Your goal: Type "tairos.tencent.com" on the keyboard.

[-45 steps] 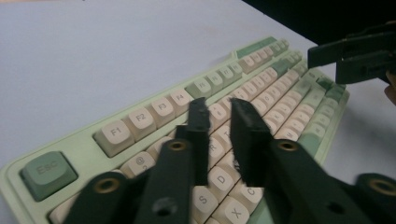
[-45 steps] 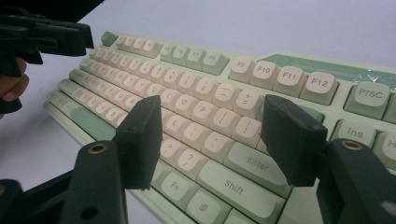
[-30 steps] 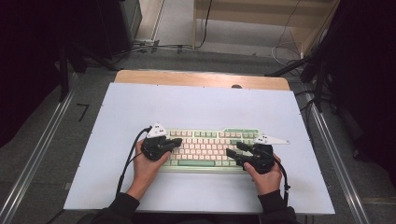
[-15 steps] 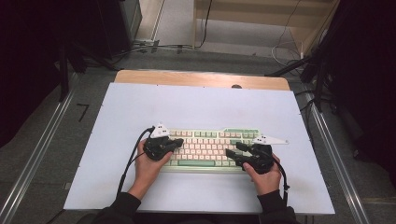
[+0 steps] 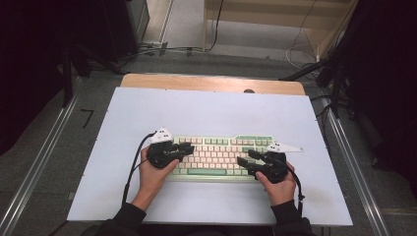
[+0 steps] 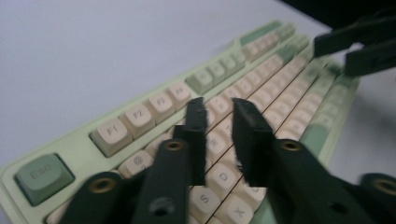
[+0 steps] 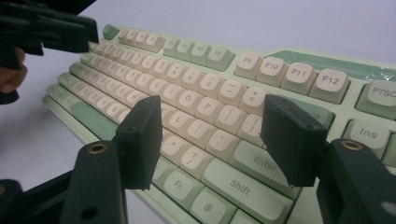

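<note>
Left hand-held gripper (image 5: 184,148): jaws have just been opening and stand a narrow gap apart – nothing between them, poised over the letter keys at the left part of the keyboard (image 5: 221,155). Right hand-held gripper (image 5: 246,160): jaws spread wide, empty, hovering above the keys near Enter and Shift. The keyboard – cream keys, pale green frame – lies flat near the front edge of the white worktop (image 5: 206,110), between the person's two hands.
</note>
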Demonstrator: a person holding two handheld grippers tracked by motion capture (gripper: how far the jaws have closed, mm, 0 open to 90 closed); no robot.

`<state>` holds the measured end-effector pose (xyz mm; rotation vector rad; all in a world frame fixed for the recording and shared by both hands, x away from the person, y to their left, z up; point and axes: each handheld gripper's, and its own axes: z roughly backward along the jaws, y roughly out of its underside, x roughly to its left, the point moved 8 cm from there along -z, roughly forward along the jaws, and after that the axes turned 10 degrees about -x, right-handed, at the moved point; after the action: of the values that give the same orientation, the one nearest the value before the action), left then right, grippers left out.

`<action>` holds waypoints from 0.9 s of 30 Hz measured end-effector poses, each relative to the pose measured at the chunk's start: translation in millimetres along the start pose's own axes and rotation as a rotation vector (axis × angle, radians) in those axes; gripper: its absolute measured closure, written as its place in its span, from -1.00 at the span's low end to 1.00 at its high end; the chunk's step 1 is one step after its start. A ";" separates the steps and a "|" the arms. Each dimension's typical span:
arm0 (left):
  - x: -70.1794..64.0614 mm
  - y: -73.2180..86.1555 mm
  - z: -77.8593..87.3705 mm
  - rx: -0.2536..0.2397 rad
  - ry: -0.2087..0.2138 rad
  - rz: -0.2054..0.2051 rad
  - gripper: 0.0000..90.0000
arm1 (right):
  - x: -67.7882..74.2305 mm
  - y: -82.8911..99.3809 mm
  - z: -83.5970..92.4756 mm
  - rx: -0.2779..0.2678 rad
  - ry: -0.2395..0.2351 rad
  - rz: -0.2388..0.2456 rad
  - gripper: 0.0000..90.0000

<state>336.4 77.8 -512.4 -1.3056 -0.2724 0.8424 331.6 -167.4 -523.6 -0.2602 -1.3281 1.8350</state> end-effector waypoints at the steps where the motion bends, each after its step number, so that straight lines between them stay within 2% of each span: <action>1: -0.3 -2.4 3.9 -0.016 0.012 0.011 0.42 | 0.2 0.0 -0.5 -0.001 -0.002 0.001 -0.18; 4: 2.5 -6.3 14.3 -0.062 0.011 0.050 0.12 | 1.7 0.2 -1.9 0.003 -0.004 0.005 -0.17; 6: 5.7 -6.1 21.7 -0.086 0.003 0.069 0.05 | 3.2 0.2 -2.7 0.006 -0.008 0.009 -0.14; 10: 13.1 -3.6 32.9 -0.124 -0.034 0.101 0.05 | 7.3 -0.8 -5.2 0.007 -0.020 0.027 -0.02; 13: 18.8 -2.3 36.7 -0.144 -0.065 0.126 0.05 | 10.8 -1.6 -7.6 0.009 -0.033 0.037 0.15; 18: 22.1 -1.4 40.2 -0.162 -0.079 0.148 0.06 | 19.0 -2.1 -12.2 0.012 -0.069 0.048 0.42; 27: 22.0 0.6 41.2 -0.159 -0.087 0.147 0.06 | 26.2 -2.0 -19.5 0.027 -0.096 0.076 0.46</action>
<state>325.8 123.0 -507.4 -1.4516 -0.3207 1.0201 327.6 -134.9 -522.4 -0.2129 -1.3748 1.9484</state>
